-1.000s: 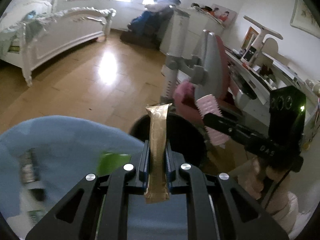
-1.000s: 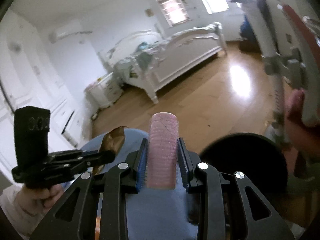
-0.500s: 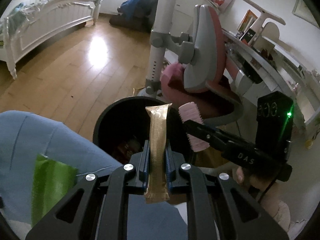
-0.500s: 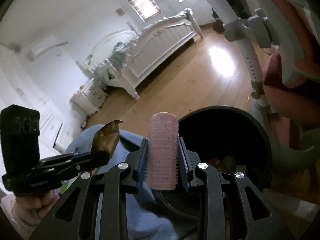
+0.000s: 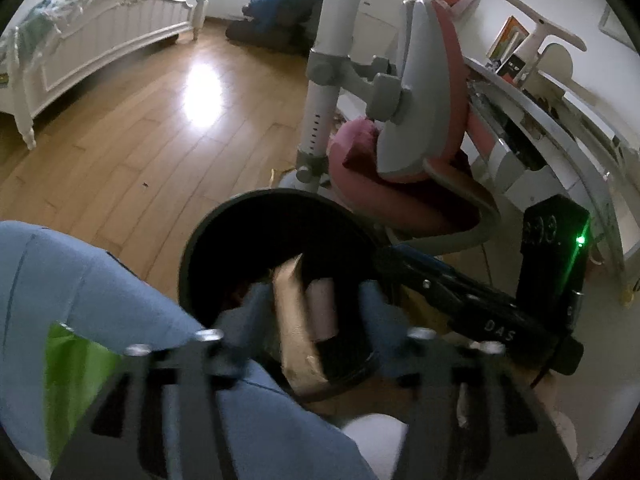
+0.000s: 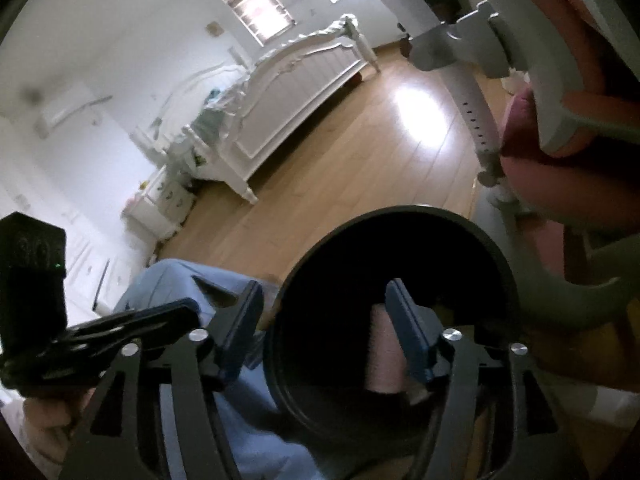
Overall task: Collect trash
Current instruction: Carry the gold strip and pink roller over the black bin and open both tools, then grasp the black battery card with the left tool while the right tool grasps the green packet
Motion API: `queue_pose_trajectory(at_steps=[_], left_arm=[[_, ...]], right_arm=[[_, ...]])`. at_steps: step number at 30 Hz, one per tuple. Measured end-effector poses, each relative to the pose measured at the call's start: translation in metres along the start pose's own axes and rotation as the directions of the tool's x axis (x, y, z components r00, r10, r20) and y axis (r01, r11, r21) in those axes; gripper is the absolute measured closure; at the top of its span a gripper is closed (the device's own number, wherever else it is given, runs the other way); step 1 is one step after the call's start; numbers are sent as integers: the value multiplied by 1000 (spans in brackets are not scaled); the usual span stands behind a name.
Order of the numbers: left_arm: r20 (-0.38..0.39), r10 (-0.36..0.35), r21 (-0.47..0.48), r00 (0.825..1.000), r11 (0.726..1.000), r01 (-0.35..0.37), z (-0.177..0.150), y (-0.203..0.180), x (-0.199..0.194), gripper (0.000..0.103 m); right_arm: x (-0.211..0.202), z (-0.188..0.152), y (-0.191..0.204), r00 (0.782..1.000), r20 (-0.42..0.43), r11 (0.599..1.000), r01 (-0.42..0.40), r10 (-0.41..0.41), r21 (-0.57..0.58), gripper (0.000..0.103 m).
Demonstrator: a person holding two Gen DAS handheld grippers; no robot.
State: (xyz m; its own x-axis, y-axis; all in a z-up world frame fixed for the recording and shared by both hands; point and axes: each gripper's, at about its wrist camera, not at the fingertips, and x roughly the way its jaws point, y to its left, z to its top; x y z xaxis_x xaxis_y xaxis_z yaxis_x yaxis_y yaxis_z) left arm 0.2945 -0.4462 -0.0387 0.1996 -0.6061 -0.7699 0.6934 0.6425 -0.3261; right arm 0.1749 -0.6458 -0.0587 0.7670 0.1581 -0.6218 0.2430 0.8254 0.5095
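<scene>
A black round trash bin (image 5: pixel 224 236) stands on the wooden floor by a blue cushion; it also shows in the right wrist view (image 6: pixel 472 232). My left gripper (image 5: pixel 308 312) is open over the bin's mouth, and a gold wrapper (image 5: pixel 294 320) drops loose between its fingers. A pink hair roller (image 5: pixel 322 308) falls beside the wrapper. In the right wrist view my right gripper (image 6: pixel 324 316) is open over the bin, and the pink roller (image 6: pixel 382 352) drops free next to its right finger.
A blue cushion (image 5: pixel 80 280) with a green wrapper (image 5: pixel 76 364) on it lies left of the bin. A pink and grey chair (image 5: pixel 404 152) stands behind the bin, a desk (image 5: pixel 560 120) to the right, a white bed (image 5: pixel 100 40) far left.
Both grippers have opened over the bin. The gold wrapper has left the left gripper and the pink roller has left the right one; both are falling in.
</scene>
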Motion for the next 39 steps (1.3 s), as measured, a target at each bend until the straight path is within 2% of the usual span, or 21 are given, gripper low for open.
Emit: queue_pose_trajectory(at_steps=[1, 6, 13, 16, 19, 20, 23, 27, 31, 37, 39], left_arm=[[16, 7, 2, 1000, 1000, -7, -1, 1, -6, 36], [53, 14, -16, 998, 1000, -13, -6, 13, -32, 36], [109, 91, -100, 990, 992, -80, -27, 62, -82, 36], [127, 161, -169, 979, 976, -139, -42, 102, -110, 36], [134, 231, -243, 964, 950, -194, -53, 141, -131, 33], [128, 254, -270, 959, 939, -213, -57, 154, -137, 28], [106, 290, -322, 951, 915, -243, -64, 185, -146, 26], [60, 281, -368, 958, 898, -240, -72, 215, -142, 24], [32, 263, -368, 964, 900, -233, -72, 229, -133, 24], [42, 230, -354, 972, 913, -201, -60, 240, -124, 24], [35, 235, -339, 971, 917, -210, -56, 239, -121, 24]], right_arm=[[-1, -2, 2, 1000, 1, 1000, 0, 0, 3, 31], [-2, -6, 12, 1000, -10, 1000, -1, 1, -14, 31], [-3, -16, 67, 999, -42, 995, -37, 33, -92, 31], [0, -24, 99, 994, -77, 988, -81, 71, -131, 26], [6, -35, 131, 986, -132, 978, -128, 106, -167, 25], [11, -41, 145, 980, -164, 972, -145, 115, -186, 25], [28, -56, 181, 956, -259, 958, -195, 137, -211, 25], [54, -73, 219, 932, -346, 945, -200, 103, -260, 25], [78, -83, 241, 919, -391, 935, -187, 57, -302, 25], [104, -80, 260, 926, -379, 918, -153, 3, -366, 25], [111, -77, 264, 927, -375, 912, -143, -12, -384, 25]])
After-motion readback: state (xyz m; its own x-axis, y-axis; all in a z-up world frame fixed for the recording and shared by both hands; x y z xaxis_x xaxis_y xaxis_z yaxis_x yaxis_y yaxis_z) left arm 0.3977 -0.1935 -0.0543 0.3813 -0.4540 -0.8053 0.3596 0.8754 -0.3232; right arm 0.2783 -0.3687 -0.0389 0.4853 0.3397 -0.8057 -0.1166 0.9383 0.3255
